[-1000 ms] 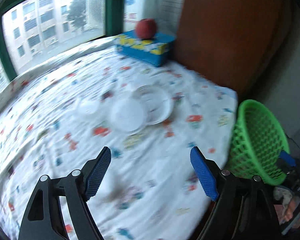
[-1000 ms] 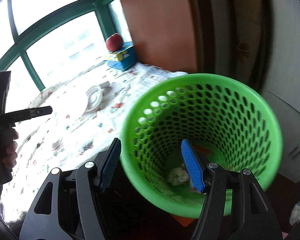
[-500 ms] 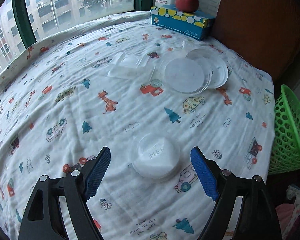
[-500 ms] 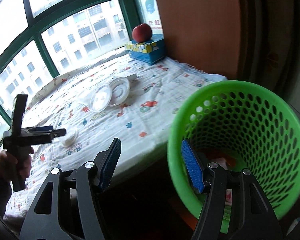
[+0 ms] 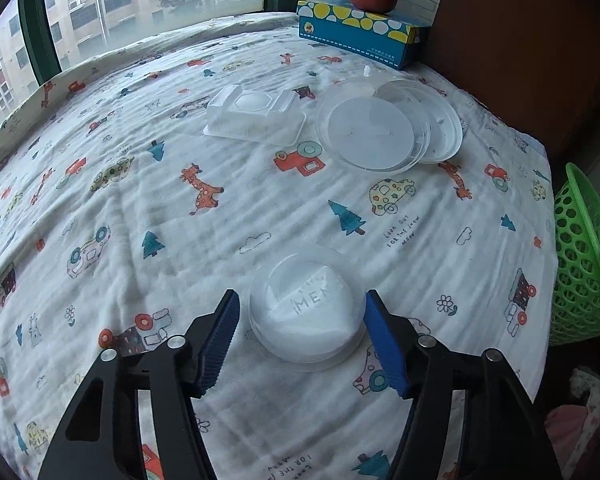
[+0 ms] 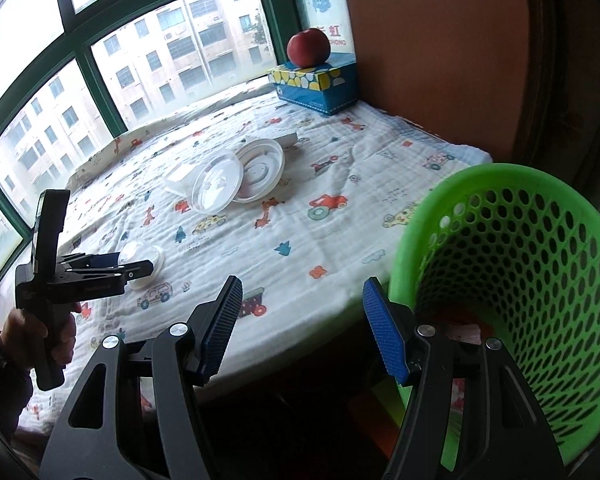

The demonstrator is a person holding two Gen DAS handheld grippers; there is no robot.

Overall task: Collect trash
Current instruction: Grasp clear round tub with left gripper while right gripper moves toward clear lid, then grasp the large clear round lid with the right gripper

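The clear plastic lid (image 5: 306,312) lies on the printed cloth of the worktop (image 5: 140,184), near the front edge, between the blue pads of the left tongs (image 5: 300,320), which are closing on it with a sliver of gap on the left side. The right tongs (image 6: 302,320) hang empty and apart beside the green basket (image 6: 520,280). The thin, slick lid may buckle or squirt out if squeezed off-centre, or cloth may get pinched with it.
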